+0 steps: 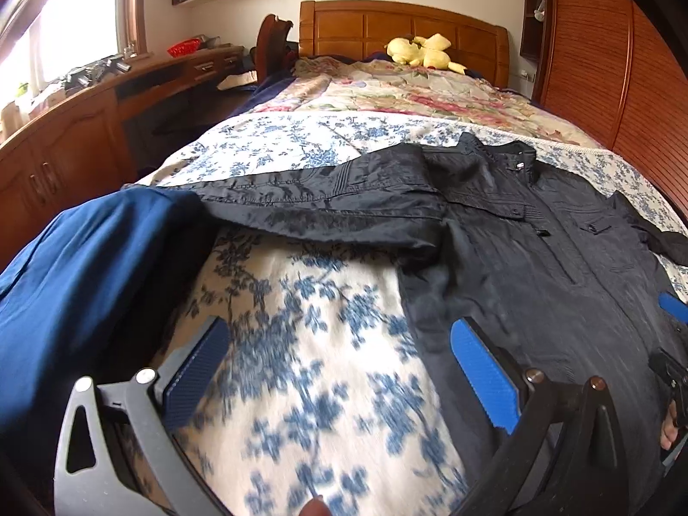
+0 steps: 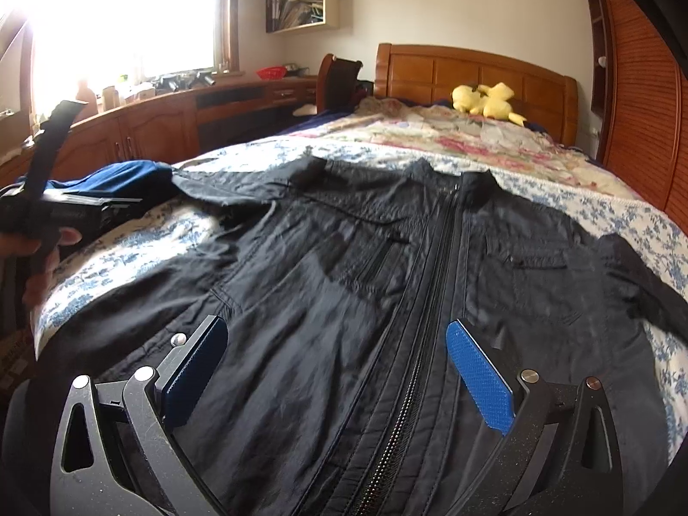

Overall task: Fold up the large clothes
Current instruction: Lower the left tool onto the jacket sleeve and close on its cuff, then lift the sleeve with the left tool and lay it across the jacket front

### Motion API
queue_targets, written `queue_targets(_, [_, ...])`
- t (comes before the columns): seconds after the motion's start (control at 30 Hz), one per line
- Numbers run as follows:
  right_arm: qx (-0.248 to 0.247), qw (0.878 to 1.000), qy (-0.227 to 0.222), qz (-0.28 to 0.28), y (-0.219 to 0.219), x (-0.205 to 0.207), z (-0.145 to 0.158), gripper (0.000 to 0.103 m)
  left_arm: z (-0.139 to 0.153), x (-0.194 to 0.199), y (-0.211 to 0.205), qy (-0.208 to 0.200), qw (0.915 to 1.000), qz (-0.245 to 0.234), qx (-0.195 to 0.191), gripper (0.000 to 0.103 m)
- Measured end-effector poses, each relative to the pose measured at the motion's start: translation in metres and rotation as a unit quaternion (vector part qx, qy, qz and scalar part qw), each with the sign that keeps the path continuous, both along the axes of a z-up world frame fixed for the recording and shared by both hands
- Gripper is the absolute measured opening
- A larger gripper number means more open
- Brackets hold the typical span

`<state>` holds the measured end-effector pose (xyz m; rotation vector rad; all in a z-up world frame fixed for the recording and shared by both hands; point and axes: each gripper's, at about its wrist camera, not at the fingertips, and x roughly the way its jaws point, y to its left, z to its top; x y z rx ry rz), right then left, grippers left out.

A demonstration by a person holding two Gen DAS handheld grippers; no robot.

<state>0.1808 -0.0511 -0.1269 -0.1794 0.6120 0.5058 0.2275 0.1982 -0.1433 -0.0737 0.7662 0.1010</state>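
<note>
1. Blue garment (image 1: pixel 86 266) heaped at the bed's (image 1: pixel 301 344) left edge.
2. Left hand-held gripper (image 1: pixel 339 370): jaws wide apart, gripping nothing.
3. Black jacket (image 2: pixel 365 279) spread flat, zipped.
4. Right hand-held gripper (image 2: pixel 339 370): gaping, empty, above the jacket.

jacket (image 2: pixel 387 258) lies on bed (image 2: pixel 602 198), plush toy (image 2: pixel 486 101) behind it.

The bed (image 2: pixel 602 198) carries a black jacket (image 2: pixel 344 279), a blue garment (image 1: pixel 86 266) and a yellow plush toy (image 2: pixel 486 101).
</note>
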Motion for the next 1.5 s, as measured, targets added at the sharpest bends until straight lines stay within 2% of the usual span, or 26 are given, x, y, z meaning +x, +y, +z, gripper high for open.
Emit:
queue_targets(0.13, [0.004, 1.000, 0.006, -0.005, -0.002, 0.002, -0.006, 0.103, -0.010, 0.031, 0.017, 0.006, 0.9999, 0.002, 0.010, 0.102])
queue_targets(0.17, [0.006, 1.000, 0.004, -0.005, -0.002, 0.002, -0.006, 0.103, -0.013, 0.038, 0.021, 0.009, 0.9999, 0.003, 0.008, 0.098])
queue_targets(0.37, [0.001, 1.000, -0.004, -0.009, -0.002, -0.001, -0.007, 0.103, -0.022, 0.075, 0.054, 0.014, 0.9990, 0.021, -0.036, 0.094])
queue_targets(0.5, [0.005, 1.000, -0.007, -0.010, -0.003, -0.002, -0.007, 0.103, -0.028, 0.085, 0.071, 0.009, 0.9945, 0.038, -0.097, 0.094])
queue_targets(0.67, [0.005, 1.000, -0.001, -0.009, -0.003, -0.001, -0.008, 0.103, -0.033, 0.094, 0.079, 0.006, 0.9895, 0.049, -0.136, 0.088])
queue_targets(0.83, [0.006, 1.000, -0.001, -0.009, -0.003, -0.001, -0.008, 0.103, -0.043, 0.114, 0.088, 0.026, 0.9851, 0.077, -0.151, 0.067])
queue_targets(0.9, [0.006, 1.000, -0.001, -0.008, -0.003, -0.001, -0.008, 0.103, -0.050, 0.120, 0.094, 0.031, 0.9794, 0.084, -0.181, 0.047])
queue_targets(0.93, [0.007, 1.000, -0.001, -0.008, -0.003, -0.001, -0.008, 0.103, -0.054, 0.122, 0.097, 0.036, 0.9769, 0.088, -0.192, 0.043])
queue_targets(1.0, [0.008, 1.000, -0.001, -0.008, -0.003, 0.000, -0.008, 0.103, -0.057, 0.126, 0.099, 0.040, 0.9742, 0.090, -0.203, 0.020])
queue_targets(1.07, [0.009, 1.000, -0.001, -0.008, -0.003, 0.000, -0.008, 0.103, -0.052, 0.128, 0.093, 0.035, 0.9775, 0.083, -0.191, 0.008])
queue_targets(1.1, [0.009, 1.000, -0.001, -0.008, -0.003, -0.001, -0.008, 0.103, -0.047, 0.129, 0.086, 0.032, 0.9817, 0.078, -0.171, 0.004])
queue_targets(1.17, [0.010, 1.000, -0.001, -0.008, -0.003, 0.000, -0.008, 0.103, -0.034, 0.131, 0.073, 0.026, 0.9879, 0.070, -0.136, 0.001])
queue_targets(1.27, [0.014, 1.000, -0.002, -0.007, -0.002, 0.000, -0.008, 0.103, -0.009, 0.130, 0.054, 0.006, 0.9920, 0.049, -0.116, 0.000])
queue_targets(1.37, [0.019, 1.000, 0.002, -0.008, -0.004, 0.002, -0.009, 0.103, 0.020, 0.129, 0.030, -0.012, 0.9955, 0.024, -0.090, 0.000])
queue_targets(1.5, [0.023, 1.000, 0.001, -0.007, -0.006, 0.000, -0.009, 0.103, 0.059, 0.123, -0.017, -0.034, 0.9958, -0.035, -0.078, 0.000])
